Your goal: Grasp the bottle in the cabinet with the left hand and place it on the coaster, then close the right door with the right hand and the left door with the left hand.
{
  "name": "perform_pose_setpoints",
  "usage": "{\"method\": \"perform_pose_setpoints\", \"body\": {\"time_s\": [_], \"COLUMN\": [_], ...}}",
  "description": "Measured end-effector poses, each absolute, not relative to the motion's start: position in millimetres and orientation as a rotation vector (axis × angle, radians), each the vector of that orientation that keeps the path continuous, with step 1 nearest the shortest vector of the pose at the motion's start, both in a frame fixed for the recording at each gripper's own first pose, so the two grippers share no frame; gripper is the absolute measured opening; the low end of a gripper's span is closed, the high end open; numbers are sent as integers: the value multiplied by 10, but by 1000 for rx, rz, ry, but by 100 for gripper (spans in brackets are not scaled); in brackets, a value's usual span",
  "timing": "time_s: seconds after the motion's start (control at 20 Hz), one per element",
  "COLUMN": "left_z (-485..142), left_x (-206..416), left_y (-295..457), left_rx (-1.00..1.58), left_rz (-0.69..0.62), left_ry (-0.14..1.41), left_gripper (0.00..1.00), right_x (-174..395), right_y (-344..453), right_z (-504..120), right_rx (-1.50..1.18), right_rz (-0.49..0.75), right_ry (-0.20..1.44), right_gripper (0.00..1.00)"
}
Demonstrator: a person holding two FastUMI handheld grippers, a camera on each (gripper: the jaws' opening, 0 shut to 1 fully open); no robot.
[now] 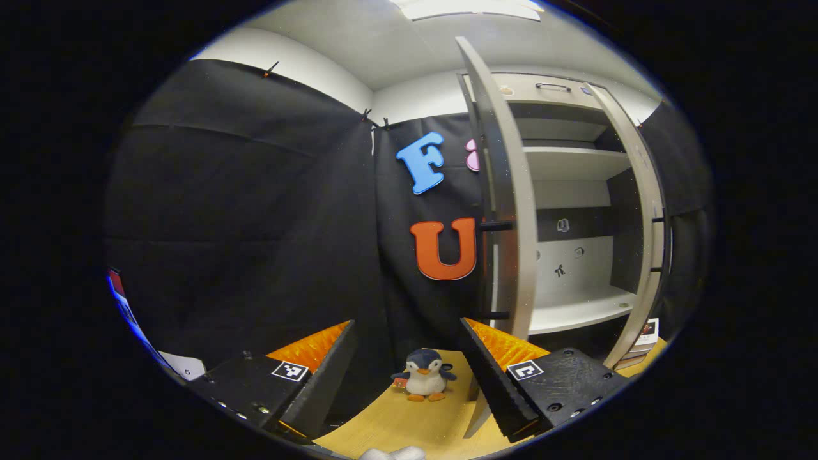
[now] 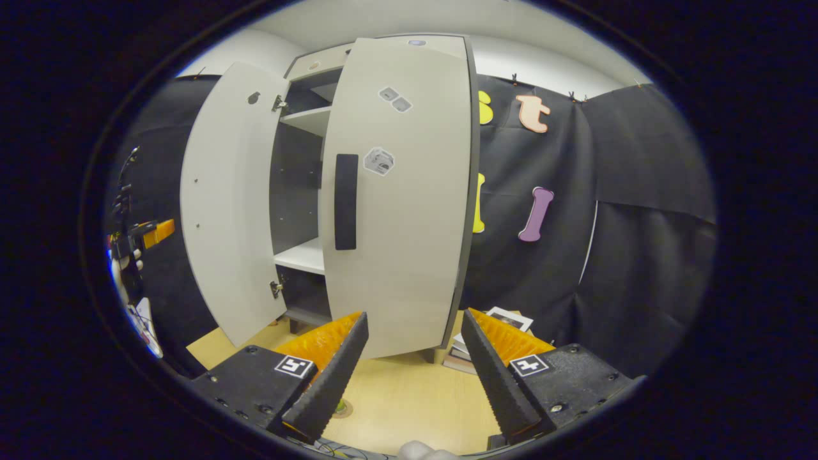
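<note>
Shelves in the cabinet are looking bare, so I'm guessing the bottle's moved, though I'm not spotting it. Right door is sitting nearly closed, left door hanging open. Both the left gripper and right gripper are spread, holding nothing.

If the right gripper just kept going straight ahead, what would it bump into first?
Most likely the cabinet's right door: the open right gripper points at its lower outer face, with bare tabletop between. How far off it is, I can't tell.
</note>
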State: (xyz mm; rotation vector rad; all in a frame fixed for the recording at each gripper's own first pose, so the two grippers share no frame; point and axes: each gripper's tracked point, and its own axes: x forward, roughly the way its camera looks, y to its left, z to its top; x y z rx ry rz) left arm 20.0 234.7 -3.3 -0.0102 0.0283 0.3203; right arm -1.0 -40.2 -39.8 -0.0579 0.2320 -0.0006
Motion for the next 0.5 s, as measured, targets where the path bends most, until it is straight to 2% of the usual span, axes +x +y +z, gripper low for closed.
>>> {"method": "perform_pose_setpoints", "body": {"time_s": [0.15, 0.2, 0.25, 0.4, 0.45, 0.5], "left_z": [11, 23, 38, 131, 152, 155], "left_x": [316, 353, 395, 533, 574, 617], "left_y": [2512, 2515, 2512, 2483, 2444, 2372], "left_rx": [-38, -40, -40, -38, -38, -38], "left_rz": [363, 364, 362, 348, 337, 319], "left_ry": [18, 15, 14, 4, 2, 7], "left_gripper": [97, 100, 90, 100, 95, 95], "right_x": [-77, -103, -125, -184, -201, -208], "right_y": [-443, -475, -514, -579, -585, -604], "right_z": [-364, -347, -334, -346, -347, -354], "right_rx": [-49, -54, -60, -48, -42, -42], "right_rz": [3, -2, -11, -20, -19, -19], "right_ry": [239, 234, 230, 233, 236, 237], "right_gripper": [97, 97, 97, 97, 97, 97]}}
